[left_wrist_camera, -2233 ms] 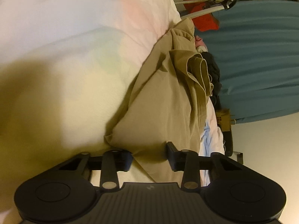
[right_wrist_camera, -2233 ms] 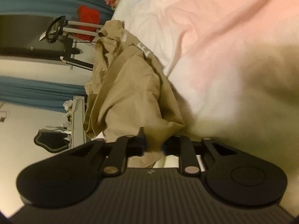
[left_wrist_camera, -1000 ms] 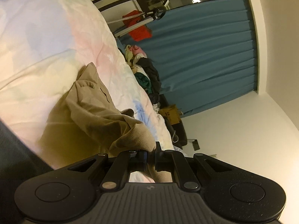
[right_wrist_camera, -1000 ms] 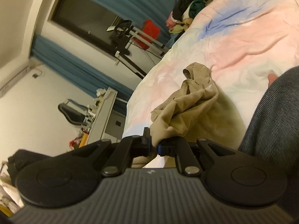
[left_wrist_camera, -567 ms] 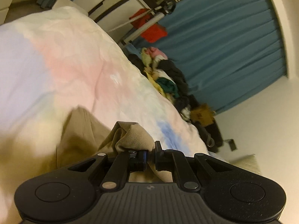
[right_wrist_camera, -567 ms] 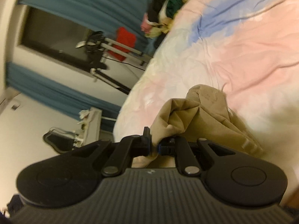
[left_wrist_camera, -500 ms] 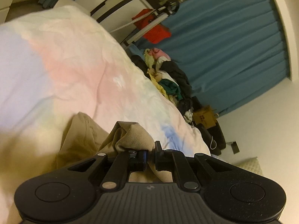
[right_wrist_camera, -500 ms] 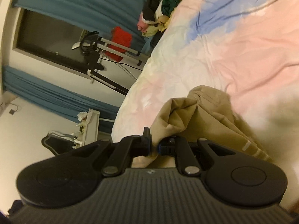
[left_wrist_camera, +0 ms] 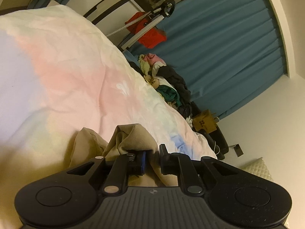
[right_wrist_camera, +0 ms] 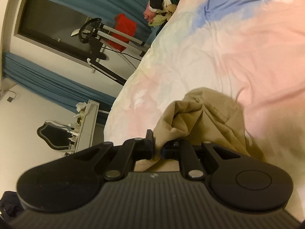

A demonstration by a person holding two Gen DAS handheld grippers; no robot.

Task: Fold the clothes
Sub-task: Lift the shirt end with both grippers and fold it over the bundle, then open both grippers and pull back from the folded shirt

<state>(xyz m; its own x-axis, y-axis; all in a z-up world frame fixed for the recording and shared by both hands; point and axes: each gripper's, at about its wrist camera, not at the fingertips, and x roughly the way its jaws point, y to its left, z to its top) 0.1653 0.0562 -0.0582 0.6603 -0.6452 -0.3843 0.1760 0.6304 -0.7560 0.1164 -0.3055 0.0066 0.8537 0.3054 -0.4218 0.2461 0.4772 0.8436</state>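
Observation:
A khaki garment lies bunched on the pastel bed cover. In the left wrist view my left gripper has its jaws a little apart, with a fold of the khaki cloth still lying between them. In the right wrist view the same khaki garment spreads over the bed cover, and my right gripper is shut on a fold of it. Most of the garment is hidden under the gripper bodies.
A heap of mixed clothes sits at the far end of the bed, also in the right wrist view. Behind are blue curtains, a red bag on a metal frame, and a cardboard box.
Both grippers have lowered the khaki garment toward the bed cover. My left jaws, shut on the cloth half a second ago, now stand slightly apart. The right jaws stay shut.

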